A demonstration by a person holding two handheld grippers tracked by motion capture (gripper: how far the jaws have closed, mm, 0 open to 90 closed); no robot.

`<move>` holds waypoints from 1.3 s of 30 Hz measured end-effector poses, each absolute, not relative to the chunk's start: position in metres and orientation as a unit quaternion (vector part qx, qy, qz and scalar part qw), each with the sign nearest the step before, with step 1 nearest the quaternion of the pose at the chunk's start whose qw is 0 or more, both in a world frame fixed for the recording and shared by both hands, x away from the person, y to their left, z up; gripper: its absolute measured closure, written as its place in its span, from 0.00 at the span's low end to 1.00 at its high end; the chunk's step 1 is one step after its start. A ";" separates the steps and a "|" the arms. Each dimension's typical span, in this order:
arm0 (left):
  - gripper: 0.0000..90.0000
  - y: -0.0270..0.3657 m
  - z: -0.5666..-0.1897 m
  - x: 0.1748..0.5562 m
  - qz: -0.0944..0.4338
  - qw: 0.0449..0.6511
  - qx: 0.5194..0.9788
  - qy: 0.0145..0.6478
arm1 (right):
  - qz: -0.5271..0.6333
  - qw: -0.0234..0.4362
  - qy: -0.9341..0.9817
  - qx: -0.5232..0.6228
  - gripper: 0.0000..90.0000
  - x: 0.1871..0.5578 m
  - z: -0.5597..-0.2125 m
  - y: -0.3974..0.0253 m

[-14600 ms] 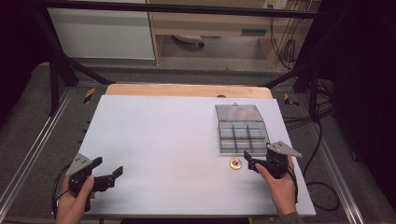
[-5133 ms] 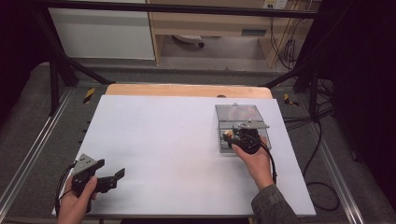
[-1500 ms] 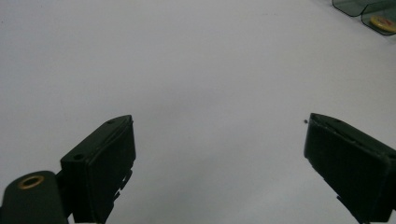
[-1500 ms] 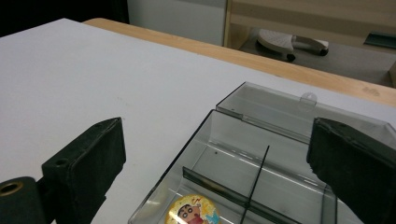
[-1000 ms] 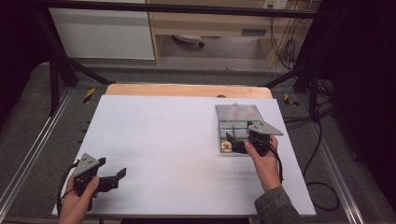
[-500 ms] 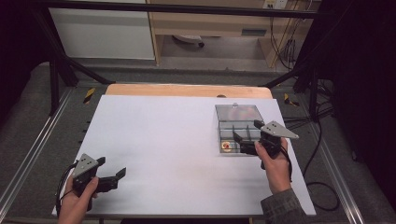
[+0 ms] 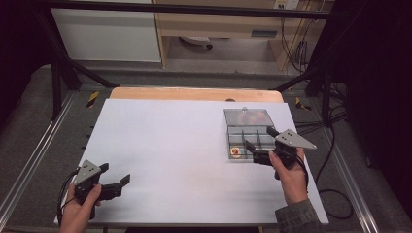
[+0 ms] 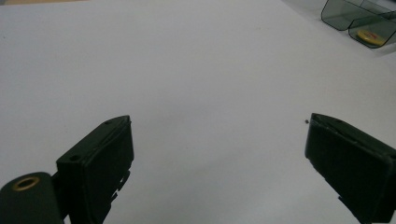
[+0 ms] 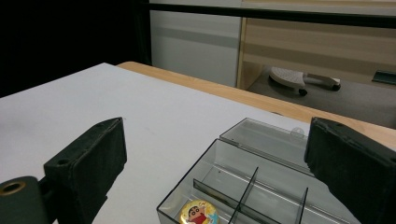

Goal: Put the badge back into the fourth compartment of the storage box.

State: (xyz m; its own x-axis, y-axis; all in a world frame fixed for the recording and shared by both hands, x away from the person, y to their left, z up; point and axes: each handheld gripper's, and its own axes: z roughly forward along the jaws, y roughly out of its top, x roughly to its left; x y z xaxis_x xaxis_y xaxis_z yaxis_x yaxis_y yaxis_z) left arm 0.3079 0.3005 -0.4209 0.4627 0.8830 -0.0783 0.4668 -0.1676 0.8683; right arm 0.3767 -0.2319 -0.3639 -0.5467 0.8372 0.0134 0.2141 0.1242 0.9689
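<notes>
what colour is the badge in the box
Yellow, with a cartoon figure in red; the badge shows best in the right gripper view.

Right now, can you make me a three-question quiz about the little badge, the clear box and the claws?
1. Where is the round badge?
A. On the bare table
B. In a corner compartment of the clear box
C. Between the left claw's jaws

2. What does the badge look like?
A. Yellow, with a cartoon face
B. Plain blue
C. Black and white stripes

3. How does the right claw stand?
A. Shut on the badge
B. Shut on the box lid
C. Open, with nothing between its jaws

Answers:
1. B, since the right gripper view shows the badge lying inside the box's near corner compartment.
2. A, since the close view shows a yellow disc with a cartoon face.
3. C, since its jaws stand wide apart by the box, and the badge lies below them, not gripped.
</notes>
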 end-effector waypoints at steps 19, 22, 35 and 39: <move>0.09 0.302 -0.420 0.307 0.234 0.454 0.723 0.465 | 0.523 0.283 0.704 0.389 0.05 0.358 -0.375 -0.250; 0.09 0.303 -0.420 0.307 0.235 0.455 0.722 0.465 | 0.521 0.281 0.705 0.390 0.05 0.355 -0.378 -0.253; 0.09 0.303 -0.419 0.307 0.236 0.455 0.722 0.465 | 0.508 0.274 0.711 0.401 0.05 0.344 -0.392 -0.266; 0.09 0.303 -0.419 0.307 0.236 0.455 0.722 0.464 | 0.504 0.266 0.717 0.402 0.05 0.343 -0.397 -0.266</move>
State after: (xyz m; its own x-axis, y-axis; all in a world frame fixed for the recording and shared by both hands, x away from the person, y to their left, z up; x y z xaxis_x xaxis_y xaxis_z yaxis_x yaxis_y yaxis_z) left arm 0.3068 0.3029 -0.4193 0.4582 0.8850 -0.0822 0.4562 -0.1548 0.8763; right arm 0.3426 -0.2664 -0.3966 -0.5352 0.8444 0.0244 0.3090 0.1688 0.9360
